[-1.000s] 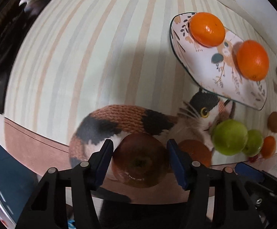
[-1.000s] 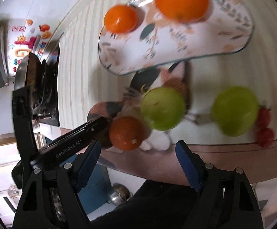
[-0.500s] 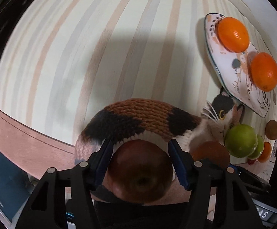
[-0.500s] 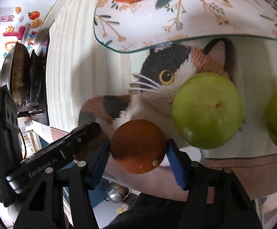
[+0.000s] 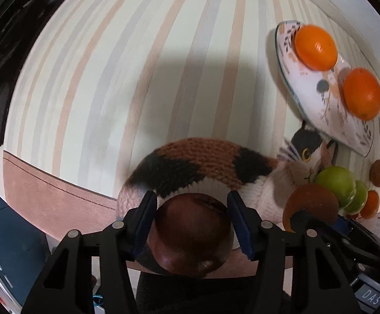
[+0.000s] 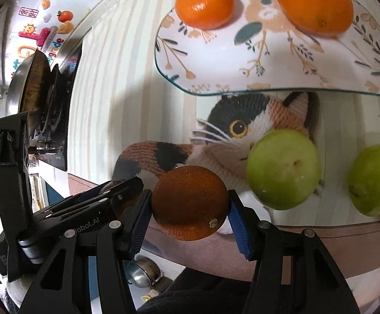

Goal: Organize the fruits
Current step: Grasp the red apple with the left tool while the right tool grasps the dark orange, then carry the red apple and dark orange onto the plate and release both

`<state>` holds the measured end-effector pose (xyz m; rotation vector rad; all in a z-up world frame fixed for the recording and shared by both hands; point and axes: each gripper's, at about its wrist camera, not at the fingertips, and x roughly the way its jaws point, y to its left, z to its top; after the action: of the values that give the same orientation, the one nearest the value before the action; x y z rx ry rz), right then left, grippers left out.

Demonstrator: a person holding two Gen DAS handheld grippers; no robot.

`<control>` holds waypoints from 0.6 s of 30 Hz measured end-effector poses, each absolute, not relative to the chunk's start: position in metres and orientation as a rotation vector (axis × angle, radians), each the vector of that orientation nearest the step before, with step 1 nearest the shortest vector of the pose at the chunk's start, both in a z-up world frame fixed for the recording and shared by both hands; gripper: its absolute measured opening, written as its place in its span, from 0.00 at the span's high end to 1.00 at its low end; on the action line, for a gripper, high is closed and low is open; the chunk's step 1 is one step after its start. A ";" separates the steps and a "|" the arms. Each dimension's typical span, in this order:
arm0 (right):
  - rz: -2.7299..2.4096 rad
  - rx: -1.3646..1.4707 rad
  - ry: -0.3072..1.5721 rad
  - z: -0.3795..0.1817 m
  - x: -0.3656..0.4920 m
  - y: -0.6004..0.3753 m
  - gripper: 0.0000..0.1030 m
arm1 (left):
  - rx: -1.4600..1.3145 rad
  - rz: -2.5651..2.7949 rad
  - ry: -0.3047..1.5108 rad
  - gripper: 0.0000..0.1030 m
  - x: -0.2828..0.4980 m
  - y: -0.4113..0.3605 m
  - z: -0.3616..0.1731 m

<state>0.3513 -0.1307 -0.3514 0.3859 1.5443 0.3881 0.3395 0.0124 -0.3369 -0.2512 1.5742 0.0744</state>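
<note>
At the near edge of a striped table point(image 5: 143, 60), the left gripper point(image 5: 191, 210) points straight down with its 2 blue pads clamped on a dark reddish-brown round fruit point(image 5: 190, 233), smooth and glossy, with a dimple showing on its upper side; the jaws have just been closing on it. Just beside it, the right gripper point(image 6: 188, 205) has its pads pressed against both sides of a dark orange point(image 6: 188, 205), deeper and browner than the others, its skin finely pitted and a small stem scar low on its front.

Behind both fruits lies a knitted cat mat point(image 6: 226, 141) in rust, black and white, its yellow eye and white whiskers toward the plate. A green apple point(image 6: 284, 168) rests on the cat's face, and a 2nd green apple point(image 6: 374, 179) sits apart to its right, with something red, cut off by the frame, against its lower edge.

Farthest away, a flower-patterned plate point(image 6: 242, 60) carries 2 bright oranges: a smaller, flatter one point(image 6: 204, 4) on its left and a larger one point(image 6: 314, 2) on its right. In the left wrist view a small brown fruit point(image 5: 379, 172) lies beyond the apples.
</note>
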 end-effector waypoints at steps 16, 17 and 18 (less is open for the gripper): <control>0.378 0.409 1.539 -0.350 0.354 -0.148 0.43 | -0.402 -0.013 1.683 0.41 0.356 0.036 -0.359; 0.378 0.413 1.539 -0.350 0.354 -0.149 0.43 | -0.418 -0.016 1.683 0.41 0.355 0.039 -0.358; 0.378 0.418 1.540 -0.349 0.354 -0.150 0.43 | -0.431 -0.021 1.681 0.41 0.354 0.041 -0.357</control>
<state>0.3542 -0.1498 -0.3491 0.4176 1.5398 0.3778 0.3543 0.0407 -0.3571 -0.4312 1.6812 -0.0208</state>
